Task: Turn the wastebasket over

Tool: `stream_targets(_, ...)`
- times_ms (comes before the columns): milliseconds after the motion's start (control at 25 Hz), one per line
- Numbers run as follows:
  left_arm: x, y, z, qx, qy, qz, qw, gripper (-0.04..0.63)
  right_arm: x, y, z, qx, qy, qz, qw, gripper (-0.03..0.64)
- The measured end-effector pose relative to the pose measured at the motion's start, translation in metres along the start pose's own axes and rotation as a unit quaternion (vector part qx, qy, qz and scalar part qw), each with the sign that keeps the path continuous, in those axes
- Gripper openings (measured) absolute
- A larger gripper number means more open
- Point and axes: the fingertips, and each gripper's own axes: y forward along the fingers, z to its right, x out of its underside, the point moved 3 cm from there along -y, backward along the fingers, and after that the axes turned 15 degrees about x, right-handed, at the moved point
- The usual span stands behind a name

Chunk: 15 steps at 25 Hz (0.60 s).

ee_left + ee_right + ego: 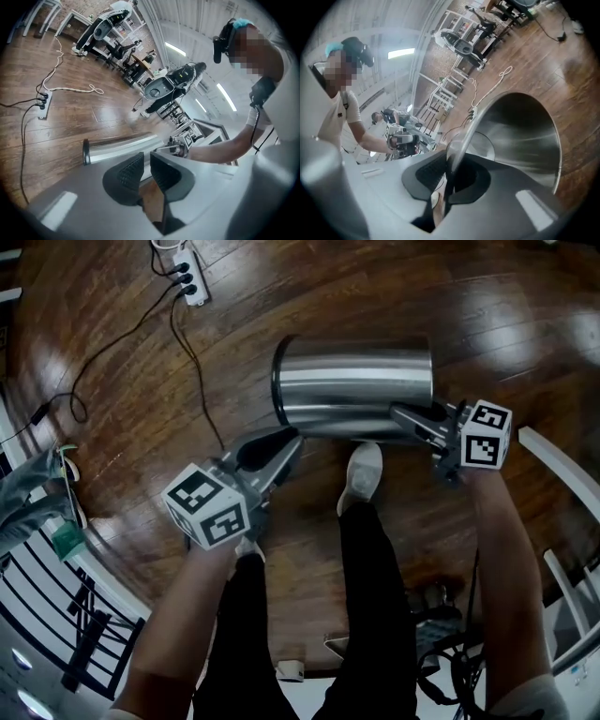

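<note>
Right gripper is clamped on the thin rim of the wastebasket, one pad inside the mouth and one outside. Left gripper has its jaws a narrow gap apart with only floor showing between them. It holds nothing, and its tips sit just beside the basket's lower side near the black-banded end.

The wastebasket is a shiny steel cylinder lying on its side on the dark wooden floor. It lies across in front of the person's feet, with the black band to the left in the head view and the open mouth to the right. The right gripper view looks straight into its bare metal inside.

A white shoe points at the basket's near side, close to it, between the two grippers. The black trouser legs fill the space below.

A white power strip lies well apart toward the far left of the floor. A black cable runs from it down toward the left gripper and passes near the banded end. A white cord lies looped beyond the strip. A black wire rack stands at the near left, and exercise machines stand along the far wall.

The only print is the black-and-white square markers on the gripper cubes. No lettering is legible on the basket.
</note>
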Motion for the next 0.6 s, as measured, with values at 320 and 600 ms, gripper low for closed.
stream_targets(320,0.012,0.035,-0.026,-0.024,-0.002,-0.043,0.9988,0.062,0.014,-0.029,0.062,0.002,0.046,0.019,0.999,0.048)
stream_targets(600,0.024,0.034,-0.060,-0.074,-0.010,-0.054,0.9957,0.106,0.029,-0.036,0.091,-0.006,0.089,0.043,0.995,0.080)
